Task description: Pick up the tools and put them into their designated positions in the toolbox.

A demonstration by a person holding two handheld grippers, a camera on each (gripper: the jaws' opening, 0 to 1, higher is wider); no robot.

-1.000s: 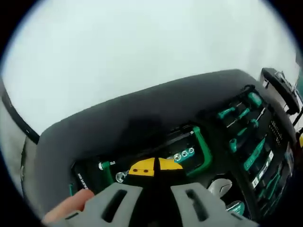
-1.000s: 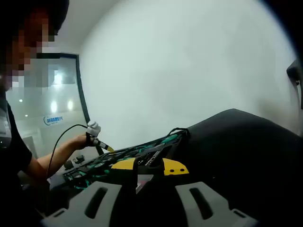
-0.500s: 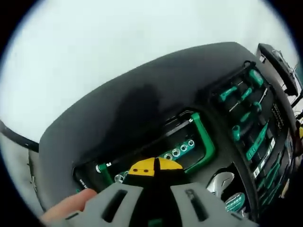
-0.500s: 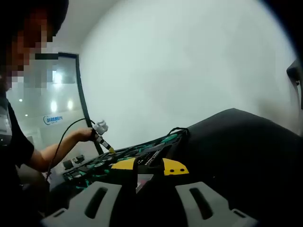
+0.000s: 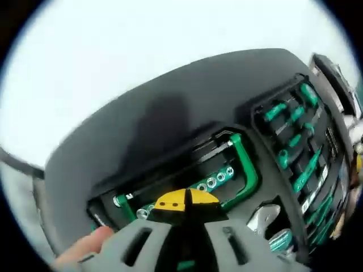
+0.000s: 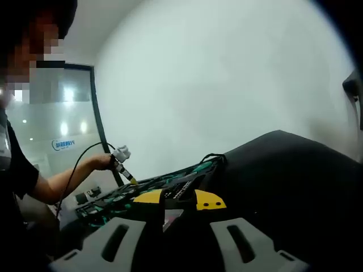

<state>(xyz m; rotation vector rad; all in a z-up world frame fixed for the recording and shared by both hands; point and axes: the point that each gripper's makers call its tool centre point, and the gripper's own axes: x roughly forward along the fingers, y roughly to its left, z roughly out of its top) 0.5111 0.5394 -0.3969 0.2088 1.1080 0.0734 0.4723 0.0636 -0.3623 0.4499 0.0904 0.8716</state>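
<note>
Tabletop [image 5: 170, 107] of dark grey matte material spreads ahead of the left tool [image 5: 186, 241] and runs off beyond it to a pale wall. On it lies the open black toolbox tray [image 5: 266, 187] with moulded slots, reaching from just past the left tool's jaws away to the right. In the right gripper view the same tray [image 6: 170, 184] sits ahead and to the left of the right tool [image 6: 178, 238], seen nearly edge-on.

Directly ahead of the left tool, a long recess holds a green-framed hacksaw [image 5: 245, 170], its frame bending round the far right end. Inside that frame, a row of small silver sockets [image 5: 212, 181] lies just beyond the yellow tips. Further right, several green-handled screwdrivers [image 5: 286, 113] rest in their own slots, side by side. Close to the right of the jaws, a shiny silver wrench head [image 5: 262, 216] sits in a recess.

The left tool's grey jaws stand together, their yellow tips meeting, with something green showing low between them; I cannot tell what it is. A fingertip [image 5: 85, 249] shows at the lower left beside that tool.

The right tool's jaws also stand closed, yellow tips touching, nothing visibly between them. Beyond it to the left, a person's hand [image 6: 108, 161] holds the other tool [image 6: 122, 161], with its cable, over the tray's far end.
</note>
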